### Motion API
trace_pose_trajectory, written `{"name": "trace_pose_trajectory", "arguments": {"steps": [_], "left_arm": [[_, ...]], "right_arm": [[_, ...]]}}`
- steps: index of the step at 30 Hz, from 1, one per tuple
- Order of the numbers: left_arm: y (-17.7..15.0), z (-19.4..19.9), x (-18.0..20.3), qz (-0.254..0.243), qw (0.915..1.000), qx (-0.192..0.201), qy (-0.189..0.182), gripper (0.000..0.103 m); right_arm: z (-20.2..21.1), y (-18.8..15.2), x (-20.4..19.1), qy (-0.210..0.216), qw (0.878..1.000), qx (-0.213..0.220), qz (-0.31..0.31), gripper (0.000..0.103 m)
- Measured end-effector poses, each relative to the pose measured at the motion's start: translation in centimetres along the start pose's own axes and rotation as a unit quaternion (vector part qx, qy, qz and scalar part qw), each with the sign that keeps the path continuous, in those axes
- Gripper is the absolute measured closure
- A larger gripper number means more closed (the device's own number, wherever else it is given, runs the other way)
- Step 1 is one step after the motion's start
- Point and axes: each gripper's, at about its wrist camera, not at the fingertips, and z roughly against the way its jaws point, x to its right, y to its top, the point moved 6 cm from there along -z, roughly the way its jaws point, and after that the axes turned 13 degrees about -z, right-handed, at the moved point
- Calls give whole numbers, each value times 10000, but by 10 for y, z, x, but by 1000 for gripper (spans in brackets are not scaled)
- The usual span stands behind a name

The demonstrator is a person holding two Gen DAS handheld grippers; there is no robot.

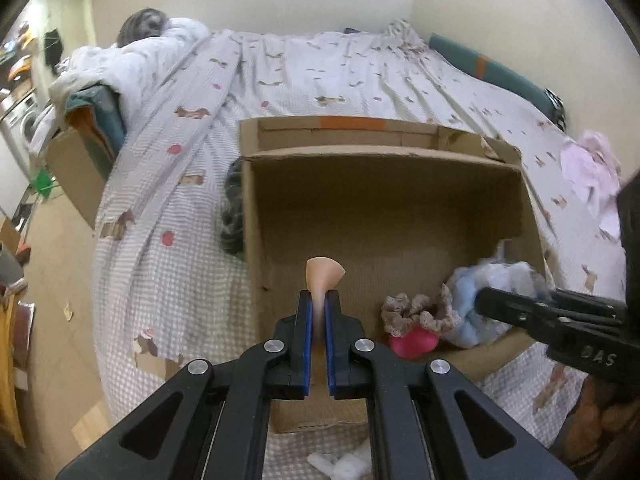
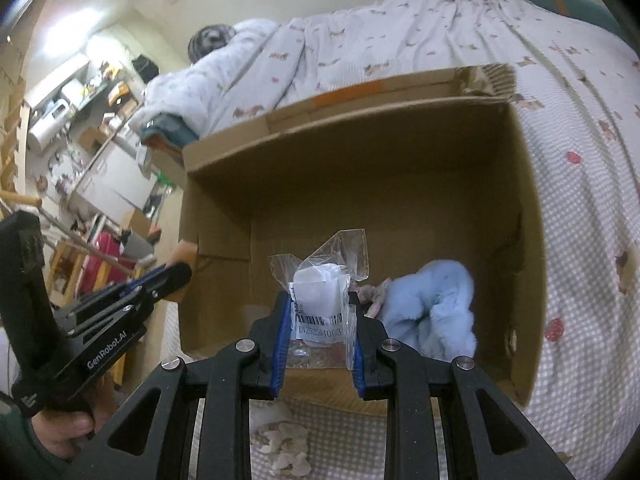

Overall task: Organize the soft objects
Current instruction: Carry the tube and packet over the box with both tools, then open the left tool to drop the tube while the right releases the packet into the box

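An open cardboard box (image 1: 256, 216) (image 2: 532, 208) lies on the bed. My left gripper (image 1: 318, 300) is shut on a thin peach soft piece (image 1: 322, 276), held over the box's near left side. My right gripper (image 2: 318, 300) is shut on a clear plastic bag with a white soft item and barcode label (image 2: 320, 292), over the box's near edge. Inside the box rest a light blue fluffy cloth (image 2: 432, 308) (image 1: 468, 300), a lacy beige scrunchie (image 1: 412, 312) and a pink item (image 1: 412, 342). The right gripper (image 1: 486, 300) shows in the left wrist view, the left gripper (image 2: 182, 270) in the right wrist view.
The bed has a checked sheet with animal prints (image 1: 168, 280). A dark grey furry item (image 1: 234, 216) lies beside the box's left wall. Pink cloth (image 1: 592, 168) is at the right. White fluffy bits (image 2: 284, 444) lie before the box. A second cardboard box (image 1: 80, 168) stands at the bed's left edge.
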Motion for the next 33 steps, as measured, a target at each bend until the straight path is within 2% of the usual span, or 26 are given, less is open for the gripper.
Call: {"name": "trace_pose_trajectory", "arguments": {"steps": [3, 8, 17, 20, 26, 31, 33], "left_arm": [[-1, -1, 10, -22, 9998, -53, -165, 97], [-1, -3, 18, -126, 9998, -79, -130, 97], [-7, -13, 9, 242, 9986, -333, -328, 97], [-7, -13, 11, 171, 9989, -327, -279, 97], [-7, -14, 9, 304, 9979, -397, -413, 95], [-9, -14, 10, 328, 9974, -447, -454, 80], [-10, -16, 10, 374, 9964, -514, -559, 69]], "right_arm": [[-8, -2, 1, 26, 9999, -119, -21, 75], [-17, -6, 1, 27, 9997, -254, -30, 75], [-25, -8, 1, -21, 9992, -382, -82, 75], [-27, -6, -2, -55, 9992, -386, -65, 75], [-28, -5, -2, -252, 9993, -282, -19, 75], [-29, -6, 2, -249, 9992, -301, -71, 75], [-30, -6, 1, -261, 9992, -299, -67, 75]]}}
